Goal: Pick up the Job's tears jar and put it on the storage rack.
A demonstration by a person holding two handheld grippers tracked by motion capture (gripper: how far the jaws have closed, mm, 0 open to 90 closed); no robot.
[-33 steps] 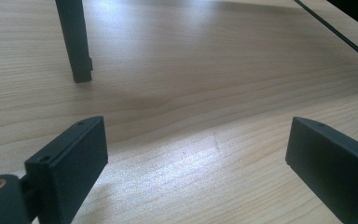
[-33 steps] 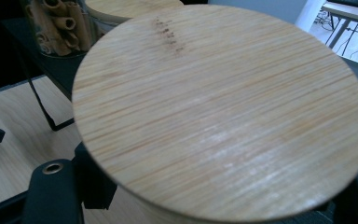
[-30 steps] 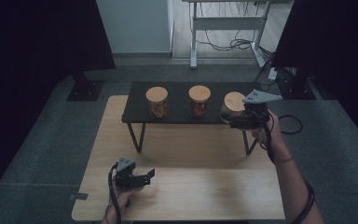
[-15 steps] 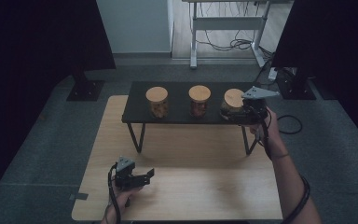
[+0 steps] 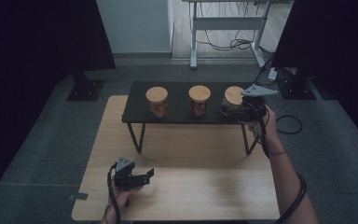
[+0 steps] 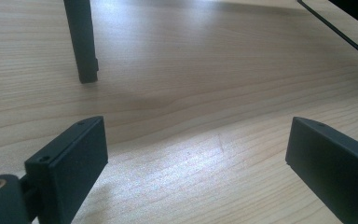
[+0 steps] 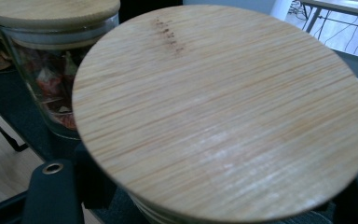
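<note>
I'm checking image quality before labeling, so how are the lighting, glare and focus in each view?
High view: dim and dark at the edges, with the three jars on the black shelf small but readable. Left gripper view: bright, with soft glare on the wooden table, and the near jaws slightly soft. Right gripper view: the wooden lid is close and evenly lit; the neighbouring jar is a little blurred.

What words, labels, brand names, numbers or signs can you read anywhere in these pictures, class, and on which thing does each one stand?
None can be read.
Round bamboo lid of the right-hand glass jar: bare wood grain with a dark smudge, no lettering.
The two other bamboo-lidded glass jars: no label visible.
Low black shelf and pale wooden table: unmarked.
</note>
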